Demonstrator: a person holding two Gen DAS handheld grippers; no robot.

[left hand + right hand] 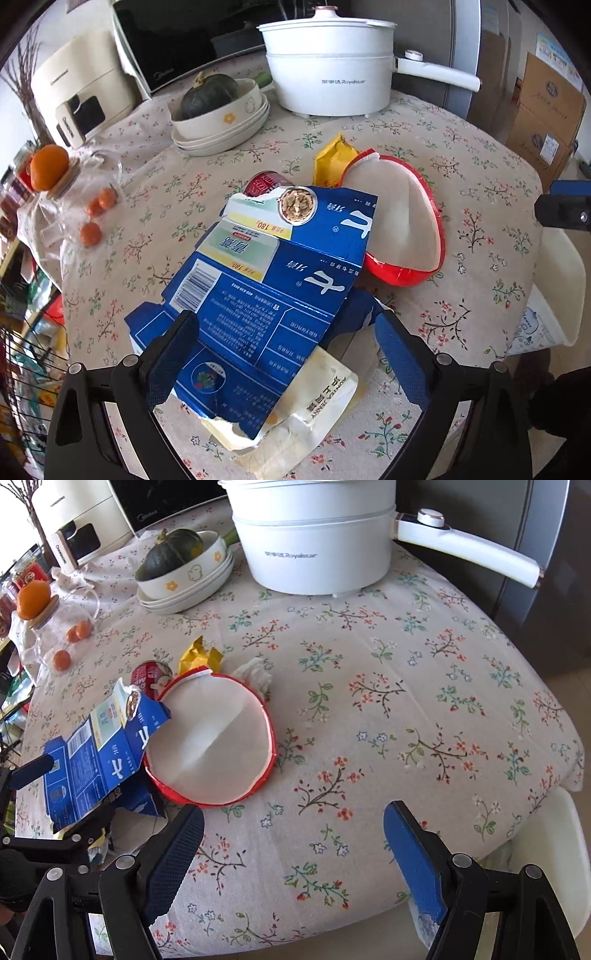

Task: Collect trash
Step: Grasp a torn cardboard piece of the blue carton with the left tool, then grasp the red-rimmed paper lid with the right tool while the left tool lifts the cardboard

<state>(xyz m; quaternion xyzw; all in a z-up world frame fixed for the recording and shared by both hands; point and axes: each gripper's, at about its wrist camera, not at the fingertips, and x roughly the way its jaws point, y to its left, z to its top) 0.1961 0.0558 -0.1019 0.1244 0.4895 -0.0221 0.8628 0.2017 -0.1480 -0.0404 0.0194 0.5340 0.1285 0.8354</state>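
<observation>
My left gripper (286, 354) had its fingers spread wide around the near end of the torn blue carton (258, 280), not clamping it. It lay beside the red paper bowl (210, 738) on the table (406, 701). My right gripper (293, 853) hovered wide and empty.

Floral tablecloth (406, 664), cardboard boxes (546, 110), daylight

Torn blue carton (258, 288) overlapping red-rimmed paper bowl (399, 229), tipped sideways.
</observation>
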